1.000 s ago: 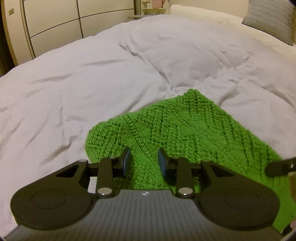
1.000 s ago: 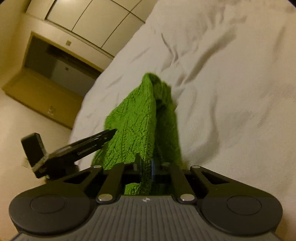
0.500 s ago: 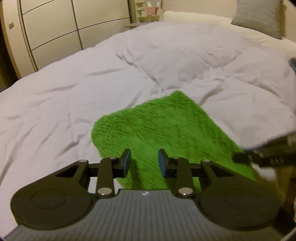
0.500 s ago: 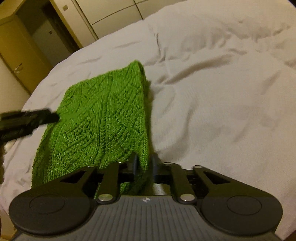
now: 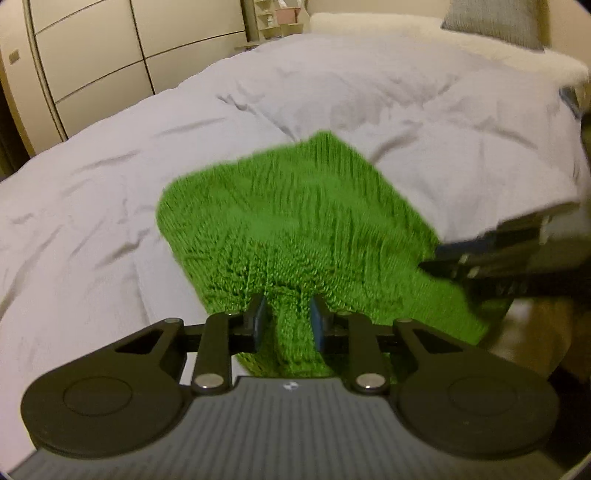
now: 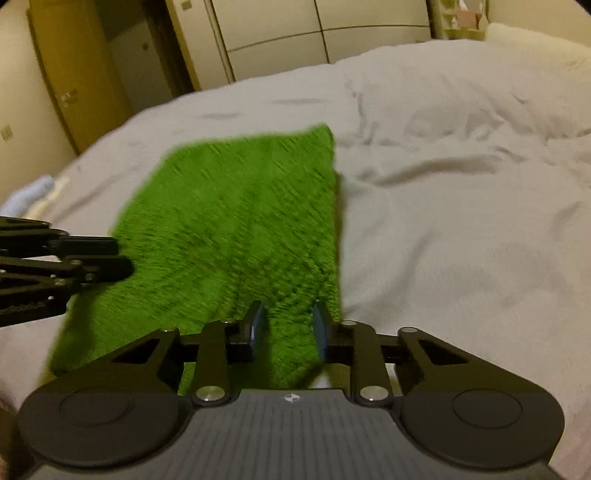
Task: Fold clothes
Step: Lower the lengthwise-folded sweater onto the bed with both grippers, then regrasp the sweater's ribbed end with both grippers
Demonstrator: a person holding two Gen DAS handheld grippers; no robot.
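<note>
A green knitted garment (image 5: 295, 221) lies spread on the white duvet (image 5: 110, 177), blurred by motion; it also shows in the right wrist view (image 6: 236, 229). My left gripper (image 5: 287, 317) is open, with a ridge of the knit between its pads, at the garment's near edge. My right gripper (image 6: 286, 321) is open over the garment's near right corner, the knit lying between its fingers. The right gripper shows at the right edge of the left wrist view (image 5: 509, 258); the left gripper shows at the left of the right wrist view (image 6: 55, 266).
The duvet (image 6: 461, 206) covers a wide bed. Cream wardrobe doors (image 5: 92, 55) stand beyond its far side. A grey cushion (image 5: 495, 18) and pale pillow (image 5: 406, 26) lie at the head. A light cloth (image 6: 29, 195) lies at the bed's left edge.
My right gripper has opened and let go of the garment, which now lies flat and spread. My left gripper has moved in over the near edge, knit between its pads.
</note>
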